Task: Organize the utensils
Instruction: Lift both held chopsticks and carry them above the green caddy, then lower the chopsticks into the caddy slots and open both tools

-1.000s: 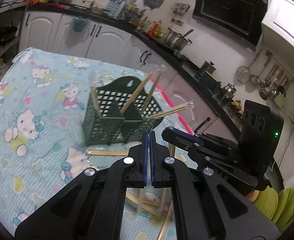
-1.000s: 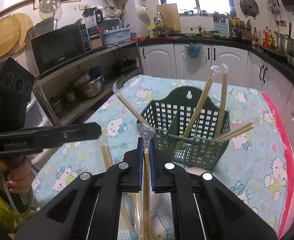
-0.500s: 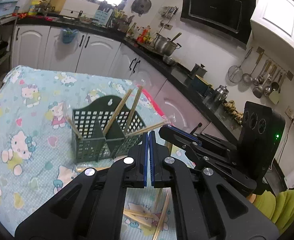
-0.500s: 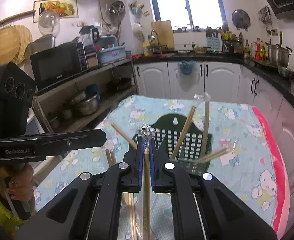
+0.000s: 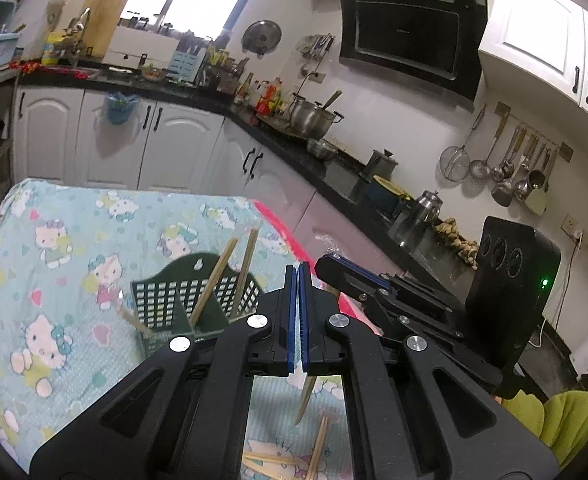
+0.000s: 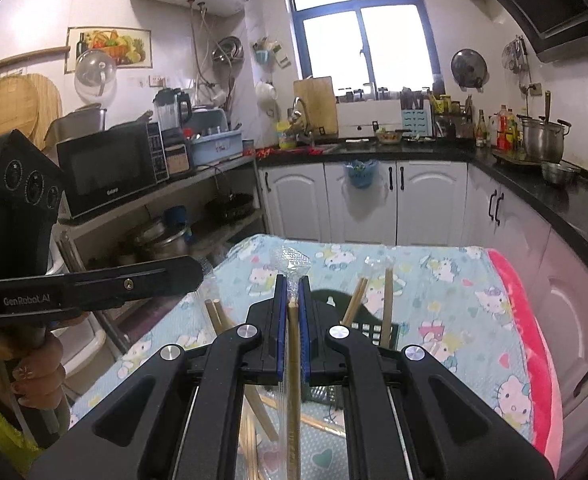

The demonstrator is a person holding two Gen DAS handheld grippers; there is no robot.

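Green holder: matt plastic lattice. Chopsticks: pale bare wood; the one in the right claw has a glossy clear plastic sleeve. Tabletop: soft printed cloth. Claws: matt black plastic, blue pads, shiny metal screws. Far counter: glossy black.

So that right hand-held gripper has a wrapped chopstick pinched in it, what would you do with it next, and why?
Probably carry it forward over the dark green plastic lattice basket and lower it in. The right hand-held gripper is shut on the clear-wrapped wooden chopstick, which hangs above the cartoon-cat tablecloth, and other chopsticks already stand in that basket.
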